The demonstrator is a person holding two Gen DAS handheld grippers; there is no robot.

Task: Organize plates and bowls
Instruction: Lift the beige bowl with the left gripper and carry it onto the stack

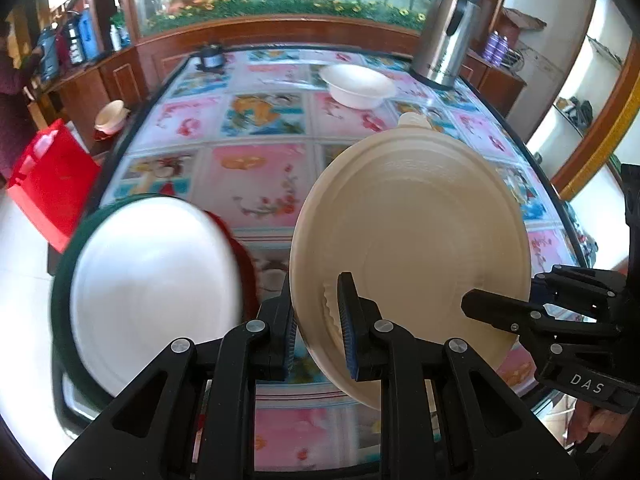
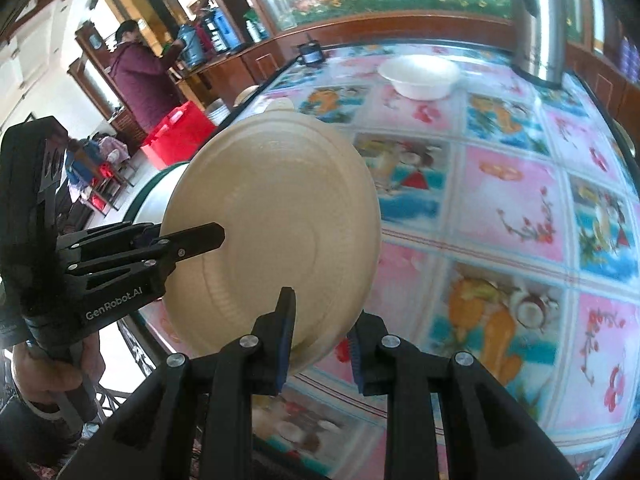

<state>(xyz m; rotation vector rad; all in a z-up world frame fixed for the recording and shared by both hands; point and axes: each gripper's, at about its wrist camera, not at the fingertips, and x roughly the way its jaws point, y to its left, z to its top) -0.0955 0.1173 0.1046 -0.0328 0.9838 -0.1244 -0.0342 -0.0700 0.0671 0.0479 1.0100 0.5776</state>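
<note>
Cream-coloured and thin-looking, the beige plate point(image 1: 412, 248) is the landmark here: it hangs tilted in the air above the patterned table point(image 1: 256, 184), carried by both tools at once.

To the left of the beige plate, close to it near the table's near edge, sits a white plate with a dark green rim point(image 1: 148, 292); something red shows under its right side, too blurred to name. The left gripper point(image 1: 316, 336) is pinching the beige plate's near rim, one finger over the face and one behind it. At the plate's right rim the right gripper point(image 1: 480, 308) is likewise pressed together on the edge, which the right wrist view confirms, with its jaws either side of the rim point(image 2: 320, 340).

Far beyond the beige plate, toward the table's back, stands a white bowl point(image 1: 358, 86), and right of that a steel urn point(image 1: 448, 32).

My reading of the risks: two thin-rim pinches on one light plate can fight each other. If the hands drift apart or twist unevenly, the rim could flex and slip from one jaw, leaving the plate swinging from the other. Lowering it toward the green-rimmed plate at this tilt could knock that plate's edge or nudge it off the table's near side.
</note>
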